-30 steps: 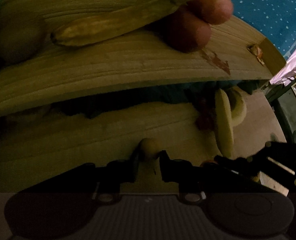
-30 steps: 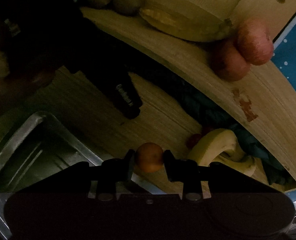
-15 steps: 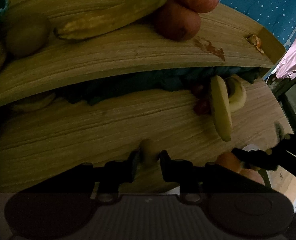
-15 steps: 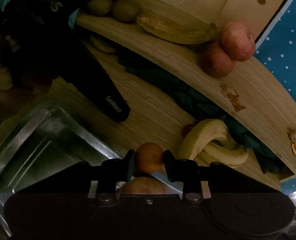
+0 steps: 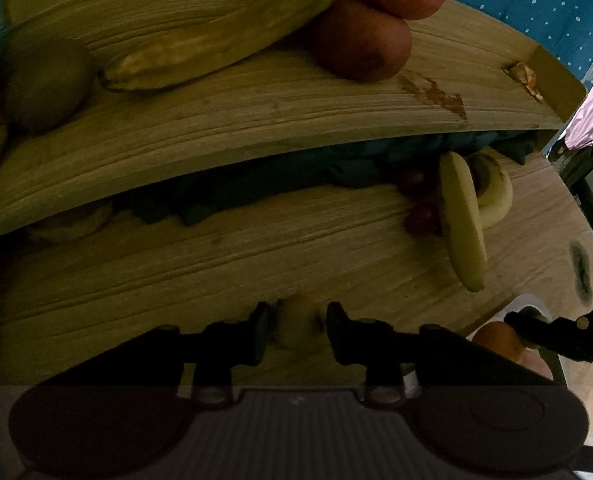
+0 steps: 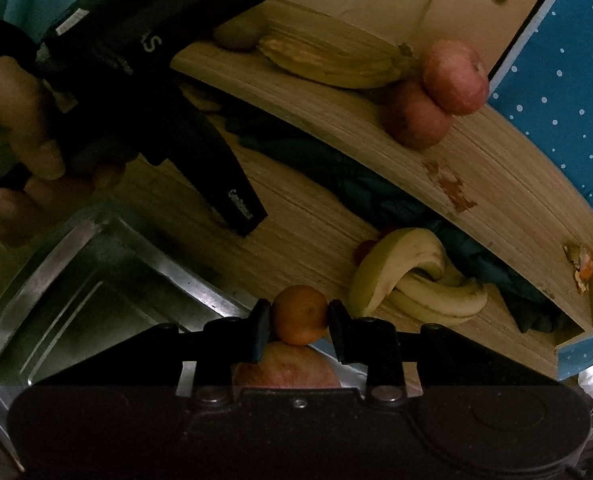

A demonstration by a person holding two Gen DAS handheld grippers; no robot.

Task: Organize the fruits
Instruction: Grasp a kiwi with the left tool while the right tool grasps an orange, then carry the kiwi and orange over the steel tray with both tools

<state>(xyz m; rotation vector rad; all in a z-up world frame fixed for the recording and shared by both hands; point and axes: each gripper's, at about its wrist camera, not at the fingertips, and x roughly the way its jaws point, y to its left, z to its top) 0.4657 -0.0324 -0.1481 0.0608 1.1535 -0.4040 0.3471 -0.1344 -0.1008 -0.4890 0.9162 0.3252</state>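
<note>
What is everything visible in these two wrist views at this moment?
Apples: two, red, upper shelf.
Banana: one, yellow, upper shelf beside the apples.
Kiwis: two, brown, upper shelf, left.
Bananas: bunch, yellow, lower shelf.
Cloth: dark teal, lower shelf, back.
Metal tray: one, silver, below the shelves.
Apple: one, red, under the right gripper.
Orange: one, in the right gripper.
Pale fruit: one, in the left gripper.
Hand: holding the left gripper.

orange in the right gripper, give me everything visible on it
The orange is small, round and matte, with a dimpled peel, deep orange and darker underneath. The right gripper has its black jaws shut on its two sides, so it is held off the surface. An apple lies just below it; contact between them cannot be told. The left wrist view shows its edge only.
</note>
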